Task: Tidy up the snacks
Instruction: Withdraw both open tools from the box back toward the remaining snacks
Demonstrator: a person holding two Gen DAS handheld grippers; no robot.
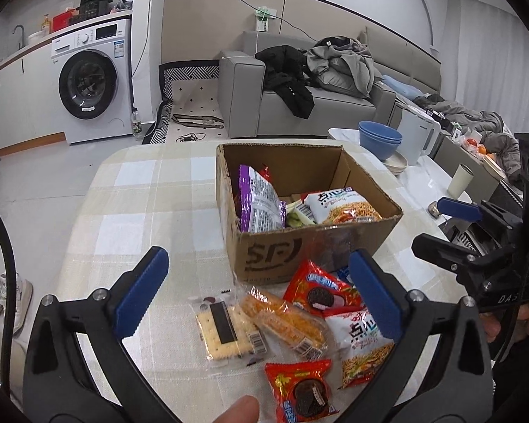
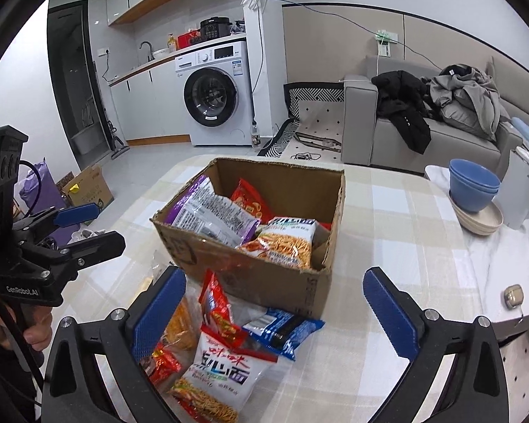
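1. While both grippers hang above the table (image 1: 130,211), the box (image 1: 310,246) stands near the middle of the checked cloth with its top open.
2. Inside the box lie a purple bag (image 1: 261,201), a noodle bag (image 1: 338,204) and a red bag (image 2: 247,197); they stay below the box rim.
3. Just in front of the box, on the near side, loose snacks lie in a heap: a cracker pack (image 1: 222,328), an orange biscuit pack (image 1: 282,317), two red cookie packs (image 1: 317,289) (image 1: 303,387), a white noodle pack (image 1: 359,345) and a blue pack (image 2: 285,328).
4. One red cookie pack and the blue pack touch the front wall of the box.
5. The left gripper (image 1: 261,296) has its jaws wide apart over the heap; nothing is between the pads.
6. The right gripper (image 2: 275,310) also stands wide apart, in front of the box and above the noodle and blue packs, and it presses on none of them.
7. Left of the box the cloth is bare up to the rounded table edge, so there is free room on that side.
8. Right of the box the cloth is bare for a stretch, and then come blue bowls (image 2: 472,187) on a plate and a white kettle (image 2: 525,194), well apart from the box.
9. Behind the box the table edge is near.
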